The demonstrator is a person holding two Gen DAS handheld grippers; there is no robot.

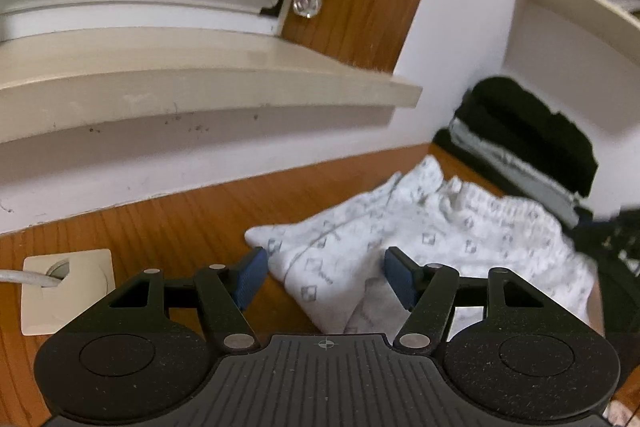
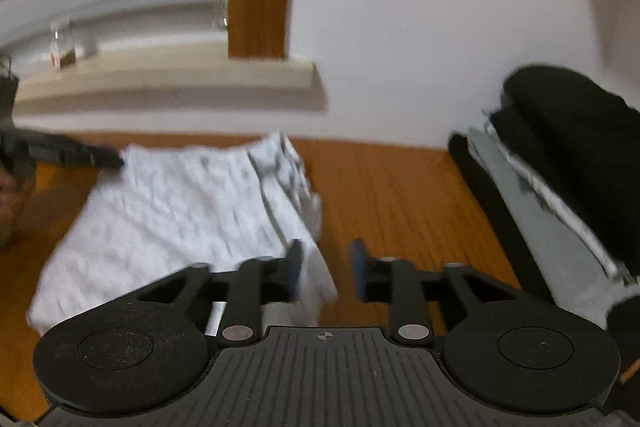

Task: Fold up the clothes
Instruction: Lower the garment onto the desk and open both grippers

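**Q:** Where is the garment located, and how is it to be handled?

**A:** The white patterned garment [image 1: 400,239], partly folded, is laid flat on the wooden tabletop [image 1: 160,227]. One corner is found between the blue pads of the left hand-held gripper [image 1: 326,279], which is held wide open; no grip is seen. An edge is found just ahead of the right hand-held gripper [image 2: 326,267], whose jaws are partly open, with cloth against the left pad but nothing clamped.

**Q:** What is recommended?

**A:** Both edges should be pinched fully before lifting. The stack of dark folded clothes [image 2: 560,163], off to the right, should be avoided.
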